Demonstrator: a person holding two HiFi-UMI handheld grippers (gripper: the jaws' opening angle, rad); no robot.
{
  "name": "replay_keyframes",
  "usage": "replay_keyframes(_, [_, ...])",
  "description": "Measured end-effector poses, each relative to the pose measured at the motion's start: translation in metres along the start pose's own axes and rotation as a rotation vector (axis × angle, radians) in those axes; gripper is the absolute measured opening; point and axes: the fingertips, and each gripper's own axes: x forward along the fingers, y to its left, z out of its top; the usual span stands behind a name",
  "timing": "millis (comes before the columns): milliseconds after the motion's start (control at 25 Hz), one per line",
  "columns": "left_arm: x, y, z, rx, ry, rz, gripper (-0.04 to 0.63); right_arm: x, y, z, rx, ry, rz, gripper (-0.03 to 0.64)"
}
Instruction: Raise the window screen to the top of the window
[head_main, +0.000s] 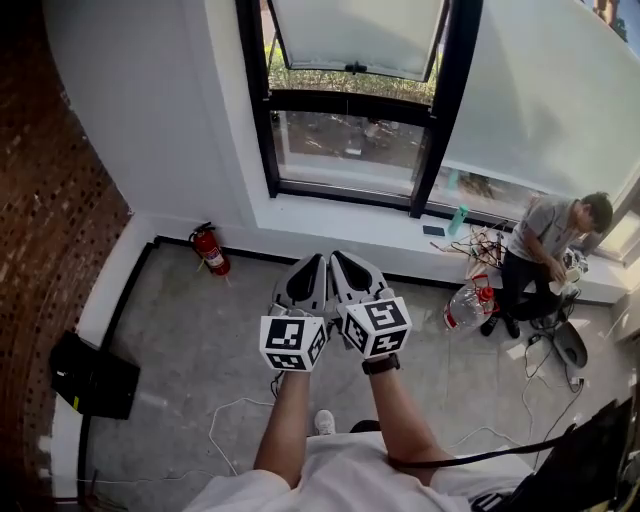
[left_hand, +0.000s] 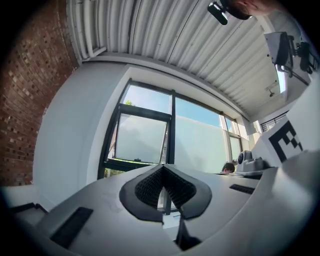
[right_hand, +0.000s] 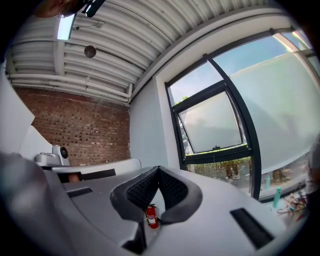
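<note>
Presently: fire extinguisher (head_main: 210, 250) by the wall (head_main: 150, 120); left gripper (head_main: 310, 268) and right gripper (head_main: 348, 268) side by side, jaws of each pressed together on nothing, well apart from the window (head_main: 345, 150). Window screen (head_main: 355, 35), pale panel high in that window: likely light and flimsy, best taken at the dark tab (head_main: 352, 68) on its lower edge.

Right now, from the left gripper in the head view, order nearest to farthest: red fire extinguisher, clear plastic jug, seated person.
1. Red fire extinguisher, floor, left.
2. Clear plastic jug, floor, right.
3. Seated person, far right.
</note>
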Motion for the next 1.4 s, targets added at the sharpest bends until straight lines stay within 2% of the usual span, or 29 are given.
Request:
replay_keyframes(240, [0.024,0.09,-0.016,-0.022,0.011,0.079,-0.003,0.073,-0.013,-0.024,-0.003,0.053,-0.012,0.002])
replay_keyframes(480, [0.086,0.151,-0.03,0.029,0.016,0.104,-0.003,0.158,-0.051,-0.028,-0.018,0.042,-0.017,0.002])
replay_keyframes(600, [0.137,0.186,-0.032,0.062,0.016,0.1,-0.003,0.215,-0.08,-0.024,-0.016,0.02,-0.016,0.002])
replay_keyframes(760, [0.227,0.223,-0.017,0.118,0.012,0.074,-0.003,0.292,-0.138,0.011,-0.023,-0.052,-0.05,0.002])
replay_keyframes(1000, [0.348,0.266,-0.012,0.136,0.018,0.068,-0.003,0.376,-0.22,0.041,-0.081,-0.073,-0.105,0.002])
replay_keyframes(1240, [0.437,0.308,-0.054,0.082,0.088,0.02,-0.003,0.443,-0.292,0.011,-0.041,-0.003,-0.189,0.002])
replay_keyframes(1400, [0.516,0.332,-0.067,0.067,0.066,-0.061,-0.003,0.491,-0.341,0.0,-0.054,0.01,-0.254,0.002])
